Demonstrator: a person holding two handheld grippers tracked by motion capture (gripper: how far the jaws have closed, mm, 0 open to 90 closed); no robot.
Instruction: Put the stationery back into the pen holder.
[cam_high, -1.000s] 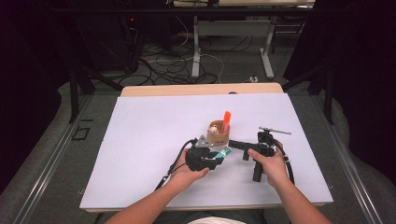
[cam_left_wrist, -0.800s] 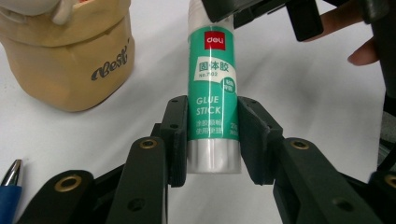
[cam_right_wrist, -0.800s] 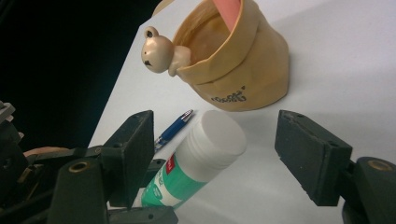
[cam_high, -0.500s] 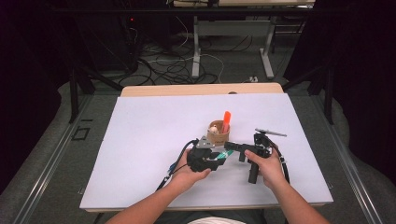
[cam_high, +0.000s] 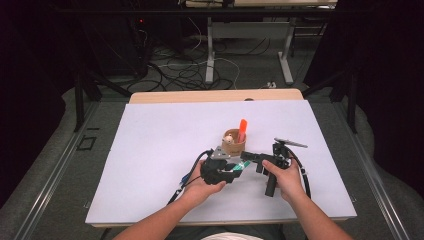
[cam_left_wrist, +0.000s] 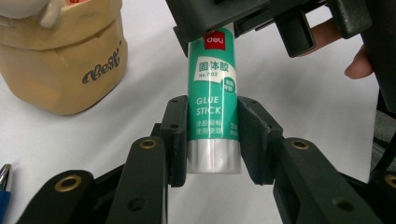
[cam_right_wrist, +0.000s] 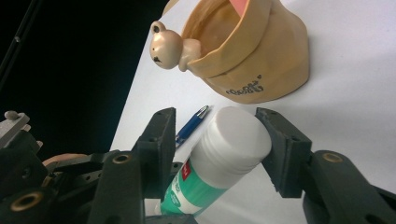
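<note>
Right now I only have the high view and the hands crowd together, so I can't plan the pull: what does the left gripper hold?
Observer: The left gripper is shut on a green glue stick, pads low on its body.
Operator: And the right one?
Observer: The right gripper straddles the white cap; its jaws have just been closing, with a gap at one pad.
Operator: Anything nearby?
Observer: A blue pen lies beside the tan cup.

Tan bear-trimmed pen holder (cam_high: 233, 144) with orange marker (cam_high: 242, 128); blue pen (cam_right_wrist: 191, 124) on white table (cam_high: 150, 150).
</note>
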